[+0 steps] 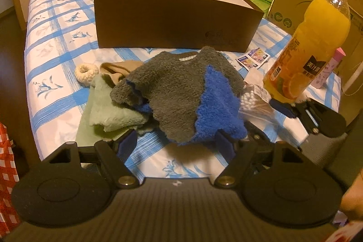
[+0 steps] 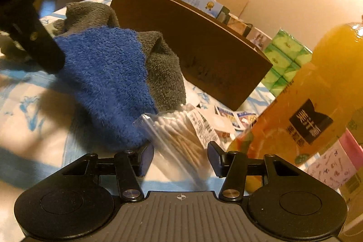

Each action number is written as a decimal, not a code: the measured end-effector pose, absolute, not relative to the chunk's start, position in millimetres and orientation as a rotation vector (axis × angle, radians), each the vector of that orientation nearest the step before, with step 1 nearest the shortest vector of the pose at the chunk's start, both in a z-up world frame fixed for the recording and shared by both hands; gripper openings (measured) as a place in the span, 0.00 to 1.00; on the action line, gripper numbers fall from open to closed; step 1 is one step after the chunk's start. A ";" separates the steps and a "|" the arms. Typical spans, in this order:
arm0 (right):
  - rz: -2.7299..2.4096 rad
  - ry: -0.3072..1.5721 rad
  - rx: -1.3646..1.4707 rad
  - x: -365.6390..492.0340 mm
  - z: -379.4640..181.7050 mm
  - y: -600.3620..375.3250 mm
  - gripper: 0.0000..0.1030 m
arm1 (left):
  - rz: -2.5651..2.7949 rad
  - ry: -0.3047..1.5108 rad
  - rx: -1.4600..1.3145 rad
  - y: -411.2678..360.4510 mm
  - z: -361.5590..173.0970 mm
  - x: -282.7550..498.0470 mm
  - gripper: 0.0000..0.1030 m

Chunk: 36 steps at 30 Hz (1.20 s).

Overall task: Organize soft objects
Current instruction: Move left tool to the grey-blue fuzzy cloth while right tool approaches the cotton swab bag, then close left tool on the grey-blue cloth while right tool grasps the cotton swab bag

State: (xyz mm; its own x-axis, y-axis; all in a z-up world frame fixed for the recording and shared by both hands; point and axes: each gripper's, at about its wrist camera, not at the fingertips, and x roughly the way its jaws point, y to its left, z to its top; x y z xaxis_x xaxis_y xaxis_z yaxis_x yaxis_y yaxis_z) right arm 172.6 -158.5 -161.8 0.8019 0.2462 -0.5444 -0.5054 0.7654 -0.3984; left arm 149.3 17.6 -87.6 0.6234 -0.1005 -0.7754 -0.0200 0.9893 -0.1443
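The fluffy grey-and-blue fleece garment point(image 1: 188, 92) lies crumpled on the blue-checked bedsheet point(image 1: 52, 37), just in front of the open brown cardboard box point(image 1: 172, 22), which looks like the place for the soft things. The left gripper point(image 1: 179, 142) hangs at the garment's near hem, jaws spread and holding nothing. The right gripper point(image 2: 180, 158) sits on the garment's blue side, jaws partly spread around a clear bag of cotton swabs point(image 2: 177, 135); whether the pads touch it cannot be told.

To do this step well, each gripper would best bite deep into the fleece at opposite edges, not the bag, then lift together so the cloth clears the box wall before release. The tall orange juice bottle point(image 1: 310, 44), standing beside the garment, could tip if brushed.

Counted near the box: one fleece garment, one pale green fluffy cloth point(image 1: 109, 106), one tan cloth point(image 1: 115, 72) tucked under them, one cream knitted ring point(image 1: 86, 72), one swab bag, one bottle.
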 end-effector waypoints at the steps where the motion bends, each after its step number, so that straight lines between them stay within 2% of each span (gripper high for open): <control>1: 0.425 0.482 -0.566 174.2 -163.3 -157.6 0.50 | -0.049 0.896 -0.143 17.0 -87.9 149.0 0.71; 3: 0.425 0.472 -0.566 176.1 -164.8 -157.0 0.47 | -0.049 0.894 -0.141 15.7 -88.3 149.5 0.71; 4: 0.425 0.470 -0.565 176.6 -165.2 -156.8 0.35 | -0.048 0.892 -0.142 15.4 -88.4 150.2 0.71; 11: 0.397 0.458 -0.448 165.9 -147.1 -176.2 0.22 | -0.047 0.878 -0.149 15.2 -88.3 153.8 0.69; 19: 0.410 0.546 -0.031 159.4 -108.7 -221.6 0.19 | -0.076 0.866 -0.163 10.7 -93.4 155.9 0.68; 27: 0.408 0.600 0.163 153.9 -90.1 -242.5 0.19 | -0.098 0.844 -0.191 1.2 -106.2 168.4 0.65; 28: 0.404 0.606 0.160 154.2 -90.0 -242.3 0.19 | -0.098 0.847 -0.199 0.2 -107.3 171.7 0.62; 30: 0.394 0.614 0.163 151.3 -89.5 -244.8 0.19 | -0.101 0.842 -0.208 -2.5 -108.3 177.4 0.42; 32: 0.390 0.627 0.176 149.6 -90.0 -247.5 0.19 | -0.099 0.840 -0.203 -4.4 -109.6 182.2 0.17; 34: 0.388 0.629 0.187 146.7 -88.1 -249.8 0.19 | -0.091 0.840 -0.203 -3.3 -110.7 183.6 0.10; 36: 0.384 0.626 0.188 142.9 -87.3 -252.8 0.19 | -0.101 0.831 -0.205 0.4 -109.9 181.1 0.08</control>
